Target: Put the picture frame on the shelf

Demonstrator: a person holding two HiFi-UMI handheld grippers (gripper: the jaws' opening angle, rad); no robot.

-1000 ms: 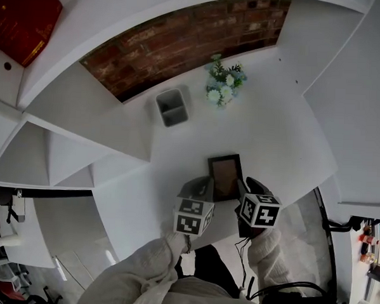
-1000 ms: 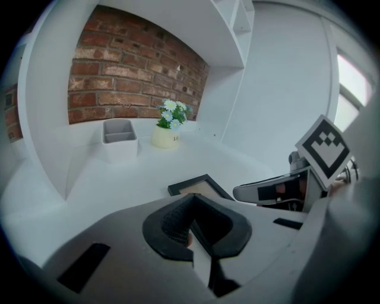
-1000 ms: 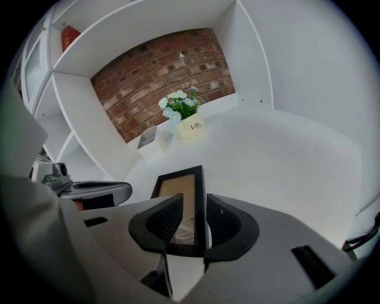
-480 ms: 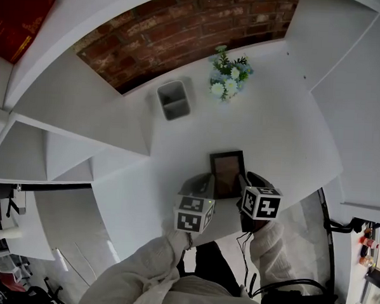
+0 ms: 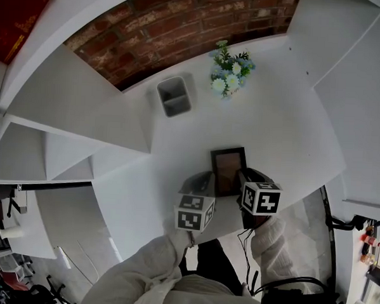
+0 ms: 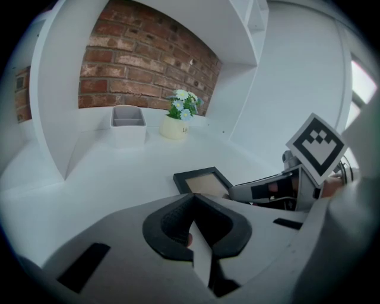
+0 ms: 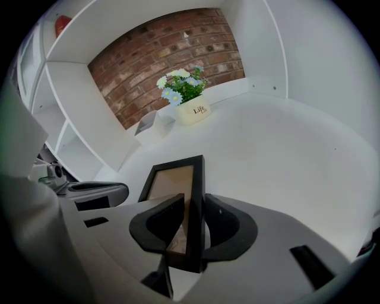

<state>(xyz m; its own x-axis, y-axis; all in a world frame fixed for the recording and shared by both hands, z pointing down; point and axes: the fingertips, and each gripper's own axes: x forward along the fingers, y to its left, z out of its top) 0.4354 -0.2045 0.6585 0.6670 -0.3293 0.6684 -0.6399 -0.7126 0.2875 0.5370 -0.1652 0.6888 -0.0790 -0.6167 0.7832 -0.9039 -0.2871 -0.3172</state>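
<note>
Near the front edge of the white shelf [image 5: 277, 130], the picture frame [image 5: 228, 170] is clamped by its right rail between the jaws of the right gripper [image 5: 242, 181]. It is face up and low over the surface; contact with the board cannot be told. The left gripper [image 5: 203, 180] is held just beside the frame's left side, jaws pressed together on nothing. The grey bin [image 5: 174, 96] and flower pot [image 5: 229, 77] are well apart from the frame, so room is left. The frame should be carried further in, set down level, and released only once settled. A pivot is risked by the thin-edge grip.
</note>
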